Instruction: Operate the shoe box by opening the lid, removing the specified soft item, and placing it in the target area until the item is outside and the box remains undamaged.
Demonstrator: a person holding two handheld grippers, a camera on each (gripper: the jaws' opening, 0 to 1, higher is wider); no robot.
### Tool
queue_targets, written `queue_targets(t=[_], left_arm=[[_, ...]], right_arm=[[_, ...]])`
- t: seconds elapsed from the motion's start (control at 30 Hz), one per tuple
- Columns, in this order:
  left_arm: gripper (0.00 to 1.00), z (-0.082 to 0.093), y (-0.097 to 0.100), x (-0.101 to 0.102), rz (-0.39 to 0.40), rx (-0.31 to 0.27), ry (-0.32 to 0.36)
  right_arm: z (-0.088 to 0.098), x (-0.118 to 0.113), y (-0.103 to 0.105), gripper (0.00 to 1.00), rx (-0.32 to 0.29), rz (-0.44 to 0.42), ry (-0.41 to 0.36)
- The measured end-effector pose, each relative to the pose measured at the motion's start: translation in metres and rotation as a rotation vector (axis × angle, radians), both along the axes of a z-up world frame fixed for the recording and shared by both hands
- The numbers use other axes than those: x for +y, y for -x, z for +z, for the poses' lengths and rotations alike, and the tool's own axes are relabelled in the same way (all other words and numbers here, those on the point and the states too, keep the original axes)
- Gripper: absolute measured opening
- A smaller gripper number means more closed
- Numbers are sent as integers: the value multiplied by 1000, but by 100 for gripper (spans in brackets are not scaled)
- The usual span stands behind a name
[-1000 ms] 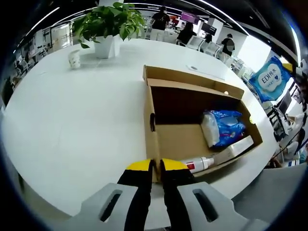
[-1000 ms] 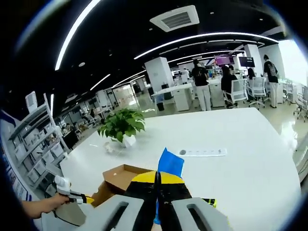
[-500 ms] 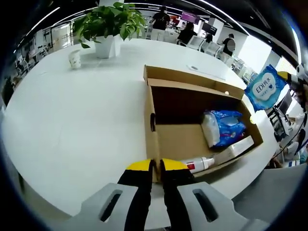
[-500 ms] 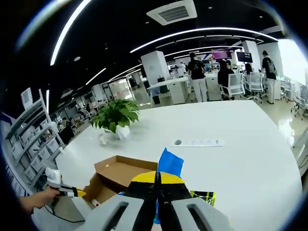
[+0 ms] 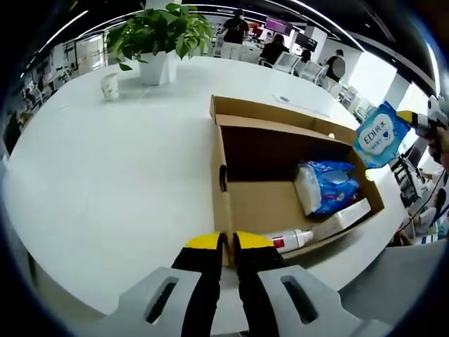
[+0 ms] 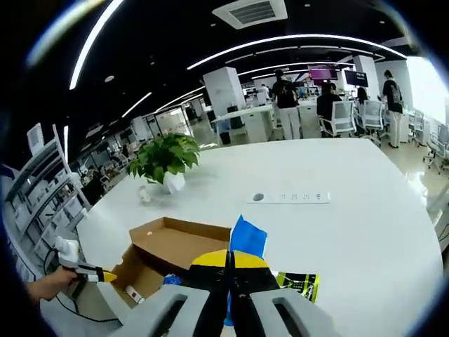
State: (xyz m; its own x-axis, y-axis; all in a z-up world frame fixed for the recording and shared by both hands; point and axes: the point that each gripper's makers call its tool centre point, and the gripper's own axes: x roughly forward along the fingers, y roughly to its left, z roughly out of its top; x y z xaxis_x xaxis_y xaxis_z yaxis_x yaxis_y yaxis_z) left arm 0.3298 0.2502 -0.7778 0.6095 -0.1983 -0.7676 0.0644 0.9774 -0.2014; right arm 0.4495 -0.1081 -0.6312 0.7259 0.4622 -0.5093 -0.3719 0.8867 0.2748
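Ahead of the left tool: our left tool (image 5: 226, 242) has its jaws pinched shut on the near wall of the shoe box (image 5: 231, 203), lid already off, holding it steady on the white desk (image 5: 105, 175).
Right tool: we see the right tool (image 6: 229, 261) clamped tight on the blue wipes pack (image 6: 248, 237), which pokes up past its tips.
Where the pack is: out of the box and in the air, up at the far right of the left tool's outlook (image 5: 379, 133), beyond the box's far corner.
Key relation: the right tool is the one carrying, so it is the nearer by default; bare desk lies ahead of and below it, with a green packet (image 6: 298, 284) just to its right and the box down to its left.
Long axis: the pack hangs lengthwise along the jaws.
Left in the box: another blue pack (image 5: 324, 186) and a white tube (image 5: 295, 240).
Change: over the last second the pack has slid inward and lower in the left gripper view, and the right gripper view now looks down more onto the box and desk.
Next, we reckon: lower and release on open desk.
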Motion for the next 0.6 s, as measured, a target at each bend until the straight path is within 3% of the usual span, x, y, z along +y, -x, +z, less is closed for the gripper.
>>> queue_targets(t=[0.6], left_arm=[[4, 1, 0, -1, 11, -2, 4]], right_arm=[[-29, 18, -5, 0, 32, -14, 6]])
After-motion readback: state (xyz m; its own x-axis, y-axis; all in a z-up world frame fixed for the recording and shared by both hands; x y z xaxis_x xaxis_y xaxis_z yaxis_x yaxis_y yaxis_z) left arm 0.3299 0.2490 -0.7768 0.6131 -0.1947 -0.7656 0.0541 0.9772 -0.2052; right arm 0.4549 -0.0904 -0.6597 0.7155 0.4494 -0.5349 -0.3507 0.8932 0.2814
